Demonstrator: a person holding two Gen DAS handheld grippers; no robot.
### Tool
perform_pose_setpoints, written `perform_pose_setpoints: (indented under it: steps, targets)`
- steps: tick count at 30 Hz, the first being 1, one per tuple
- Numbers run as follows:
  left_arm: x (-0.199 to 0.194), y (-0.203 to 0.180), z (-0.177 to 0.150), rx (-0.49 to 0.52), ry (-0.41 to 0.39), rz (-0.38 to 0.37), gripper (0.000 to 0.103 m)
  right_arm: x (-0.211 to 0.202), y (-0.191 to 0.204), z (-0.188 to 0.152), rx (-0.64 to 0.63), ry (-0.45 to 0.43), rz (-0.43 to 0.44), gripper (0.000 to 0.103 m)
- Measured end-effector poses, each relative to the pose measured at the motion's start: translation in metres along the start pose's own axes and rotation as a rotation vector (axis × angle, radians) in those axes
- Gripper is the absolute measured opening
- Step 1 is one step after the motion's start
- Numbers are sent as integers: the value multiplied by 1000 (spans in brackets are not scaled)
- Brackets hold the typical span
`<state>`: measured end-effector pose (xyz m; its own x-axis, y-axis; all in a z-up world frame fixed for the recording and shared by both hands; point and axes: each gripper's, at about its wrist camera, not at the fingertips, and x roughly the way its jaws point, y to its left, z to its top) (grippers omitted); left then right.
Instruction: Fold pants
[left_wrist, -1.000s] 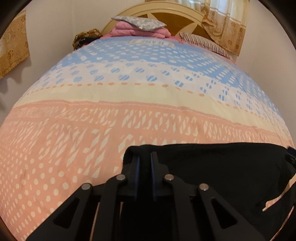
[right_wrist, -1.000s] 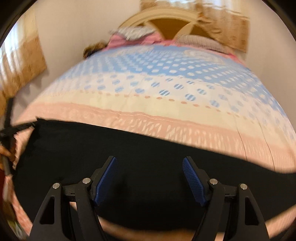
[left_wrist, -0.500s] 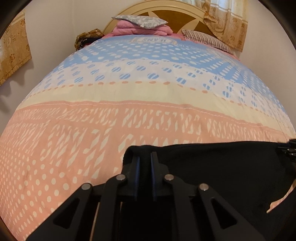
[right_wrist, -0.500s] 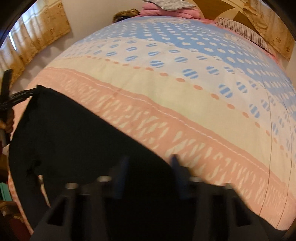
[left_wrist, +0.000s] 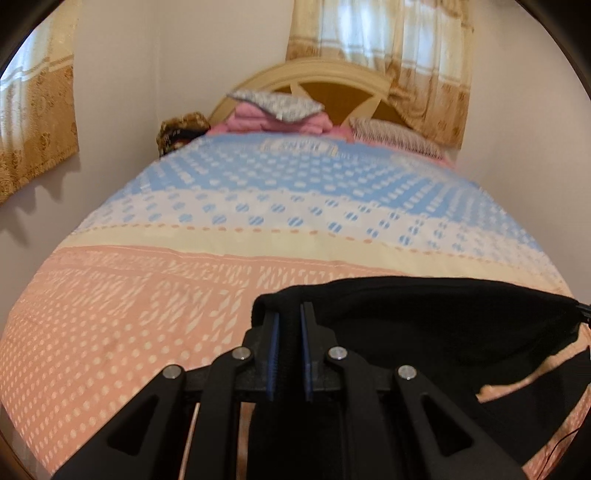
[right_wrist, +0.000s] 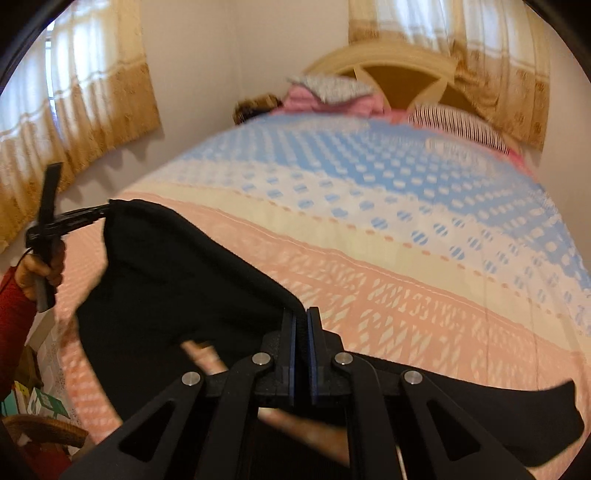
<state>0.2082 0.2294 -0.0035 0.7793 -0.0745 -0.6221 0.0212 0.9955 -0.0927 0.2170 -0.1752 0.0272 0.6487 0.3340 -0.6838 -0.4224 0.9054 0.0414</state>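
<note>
Only the right view shows a hand (right_wrist: 40, 267) gripping the left hand-held gripper (right_wrist: 105, 213).

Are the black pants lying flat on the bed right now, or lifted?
Lifted: the black pants hang between right gripper and left gripper, sagging above the bedspread.

The pants (left_wrist: 443, 325) were plain black. The bedspread (left_wrist: 184, 295) ran in bands: salmon pink with cream dots and dashes nearest, then pale cream yellow, then white with blue striped dots, then sky blue with white dots. The left gripper (left_wrist: 288, 317) was black with blue pads; the right gripper (right_wrist: 301, 321) matched it. The headboard (left_wrist: 332, 74) was cream with brown panels. A grey patterned pillow (left_wrist: 277, 103) lay on pink folded cloth (left_wrist: 251, 120). Another pillow (right_wrist: 454, 123) was striped dark and white. The curtains (right_wrist: 92, 85) were sheer white above, gold floral below. The sleeve (right_wrist: 11, 314) was red.
</note>
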Motion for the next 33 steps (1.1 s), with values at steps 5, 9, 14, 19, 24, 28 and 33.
perform_pose_setpoints:
  steps: [5, 9, 14, 19, 24, 28, 33]
  targets:
    - [-31, 11, -39, -21, -24, -19, 12, -45, 36, -44, -16, -55, 1, 5]
    - [-41, 11, -70, -3, -24, -5, 12, -55, 58, -85, -59, -56, -51, 5]
    - [-42, 9, -109, 34, -30, 45, 19, -42, 76, -135, -61, -1, -75, 5]
    - [-35, 15, -137, 63, 21, 123, 52, -25, 91, -166, -113, 22, -139, 5]
    - [-39, 38, -151, 49, 70, 216, 59, -15, 92, -177, -113, 34, -168, 8]
    - [-51, 60, -150, -16, 81, 283, 60, -17, 89, -181, -102, 37, -143, 14]
    - [-62, 55, -135, -51, 44, 228, 60, -29, 94, -175, -93, 63, -80, 28]
